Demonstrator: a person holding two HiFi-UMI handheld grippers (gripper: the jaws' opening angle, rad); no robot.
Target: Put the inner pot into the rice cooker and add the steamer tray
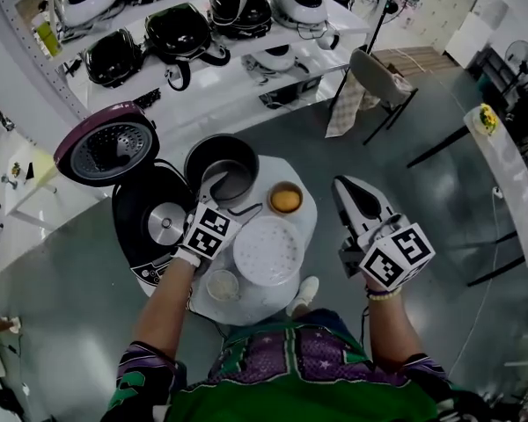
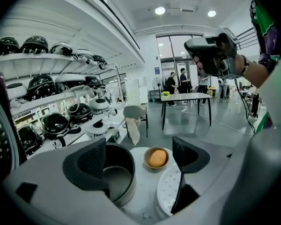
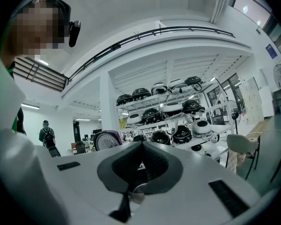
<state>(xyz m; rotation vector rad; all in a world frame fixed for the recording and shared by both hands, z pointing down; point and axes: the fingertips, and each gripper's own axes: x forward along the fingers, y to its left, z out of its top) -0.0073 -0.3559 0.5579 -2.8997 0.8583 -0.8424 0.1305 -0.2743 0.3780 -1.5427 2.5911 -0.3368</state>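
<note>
Dark metal inner pot (image 1: 222, 178) out on the table (image 1: 304, 227) beside the lid-up rice cooker (image 1: 150, 227), steamer tray (image 1: 266, 251) flat nearby, seemingly 0 of 2 placements done; left gripper (image 1: 229, 200) spread wide and empty by the pot's rim, right gripper (image 1: 356, 196) pinched closed on nothing, well aside.

The inner pot (image 1: 233, 161) sits at the back left of the little round table (image 1: 304, 232), with a bowl (image 1: 286, 200) just to its right. The steamer tray (image 1: 267, 251) lies flat nearer the person, with a small cup (image 1: 222, 285) at its left. The rice cooker (image 1: 154, 222) stands right beside the table's left edge, its lid (image 1: 106, 152) tipped open behind it. Shelves (image 1: 202, 95) of cookers run along the back, with a chair (image 1: 378, 82) off to their right.
</note>
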